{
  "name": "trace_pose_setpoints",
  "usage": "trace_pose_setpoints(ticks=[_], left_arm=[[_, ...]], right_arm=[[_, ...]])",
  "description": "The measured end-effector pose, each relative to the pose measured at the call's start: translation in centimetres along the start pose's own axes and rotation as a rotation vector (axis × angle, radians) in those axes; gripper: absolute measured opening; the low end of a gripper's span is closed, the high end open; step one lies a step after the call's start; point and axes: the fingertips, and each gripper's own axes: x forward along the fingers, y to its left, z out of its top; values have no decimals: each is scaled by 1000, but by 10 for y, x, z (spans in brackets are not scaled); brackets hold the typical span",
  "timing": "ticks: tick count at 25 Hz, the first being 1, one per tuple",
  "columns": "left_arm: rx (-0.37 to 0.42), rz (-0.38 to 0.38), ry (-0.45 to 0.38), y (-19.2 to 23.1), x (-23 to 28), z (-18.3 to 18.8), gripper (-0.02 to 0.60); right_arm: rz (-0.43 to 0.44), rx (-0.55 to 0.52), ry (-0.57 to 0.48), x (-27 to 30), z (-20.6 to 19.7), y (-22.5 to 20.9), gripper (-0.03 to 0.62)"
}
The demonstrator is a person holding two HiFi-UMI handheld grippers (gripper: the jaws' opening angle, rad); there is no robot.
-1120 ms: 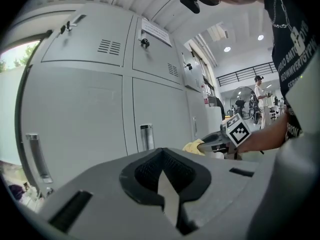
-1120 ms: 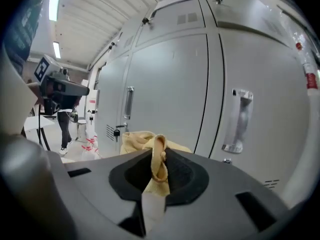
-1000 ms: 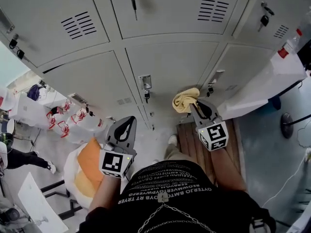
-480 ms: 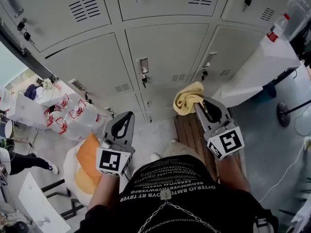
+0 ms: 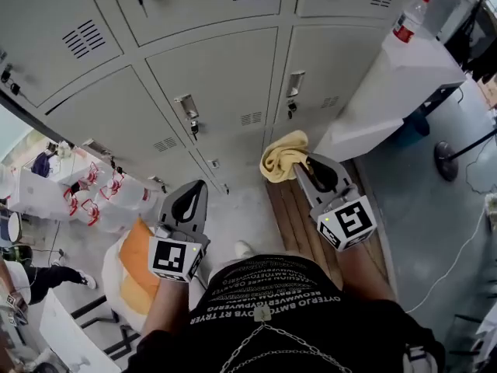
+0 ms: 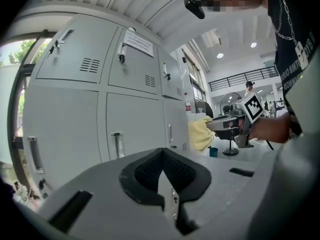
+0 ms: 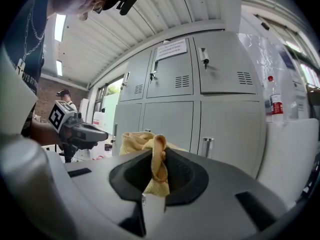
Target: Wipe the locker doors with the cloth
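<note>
A locker area of a big hall: grey metal lockers [image 5: 210, 76] with keys, corrugated roof [image 7: 165, 14], ceiling lights [image 6: 219, 55].

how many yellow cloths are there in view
1: the crumpled yellow cloth, clamped in the right gripper, near the grey locker doors. None other shows.

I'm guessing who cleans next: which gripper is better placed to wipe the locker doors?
Probably the right gripper: its jaws are shut on the yellow cloth, held up towards the locker doors. The left gripper is shut and empty.
</note>
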Motion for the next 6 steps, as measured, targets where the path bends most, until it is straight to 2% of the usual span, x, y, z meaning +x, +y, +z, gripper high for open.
trace_pose_setpoints(ticks=[6], left_arm=[[57, -64, 40, -62, 36, -9, 5]], right_arm=[[13, 13, -8, -45, -21, -17, 48]])
